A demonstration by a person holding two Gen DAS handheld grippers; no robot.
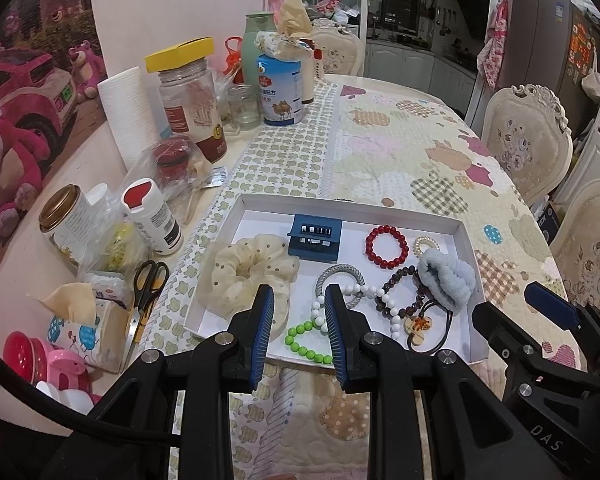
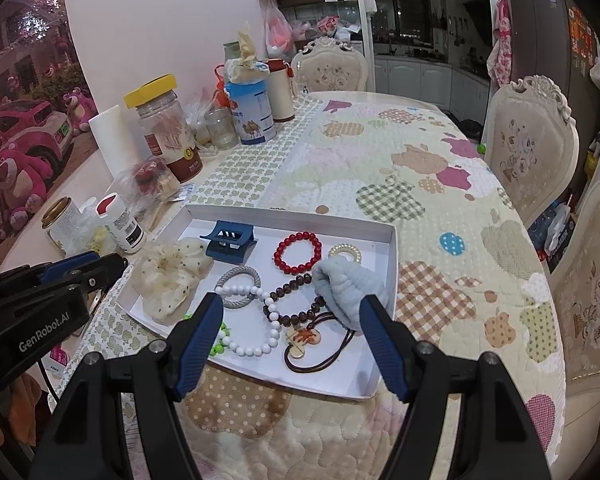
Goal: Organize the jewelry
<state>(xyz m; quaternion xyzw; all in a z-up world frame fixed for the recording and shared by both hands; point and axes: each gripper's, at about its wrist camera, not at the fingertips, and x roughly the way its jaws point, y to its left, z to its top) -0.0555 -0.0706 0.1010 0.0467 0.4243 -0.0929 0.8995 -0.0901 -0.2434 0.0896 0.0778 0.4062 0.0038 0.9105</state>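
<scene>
A white tray (image 1: pixel 352 204) (image 2: pixel 292 214) lies on the quilted tablecloth. It holds a cream scrunchie (image 1: pixel 248 276) (image 2: pixel 172 280), a blue hair claw (image 1: pixel 315 238) (image 2: pixel 229 242), a red bead bracelet (image 1: pixel 387 242) (image 2: pixel 299 252), a grey ring hair tie (image 1: pixel 340 280) (image 2: pixel 239 284), white beads (image 1: pixel 366 290) (image 2: pixel 236 290), brown beads (image 1: pixel 400 274) (image 2: pixel 290 282), green beads (image 1: pixel 300 340) (image 2: pixel 220 344), a pale blue scrunchie (image 1: pixel 446 276) (image 2: pixel 348 284) and a charm hair tie (image 1: pixel 418 326) (image 2: pixel 302 340). My left gripper (image 1: pixel 299 292) hovers over the tray's near left, narrowly open and empty. My right gripper (image 2: pixel 292 299) hangs wide open over the near right.
Jars, bottles and a camel-print tin (image 1: pixel 280 92) crowd the table's left side. Scissors (image 1: pixel 148 280) and a tissue box (image 1: pixel 92 332) lie left of the tray. Cream chairs (image 1: pixel 524 136) stand along the right edge. Patterned cloth stretches beyond the tray.
</scene>
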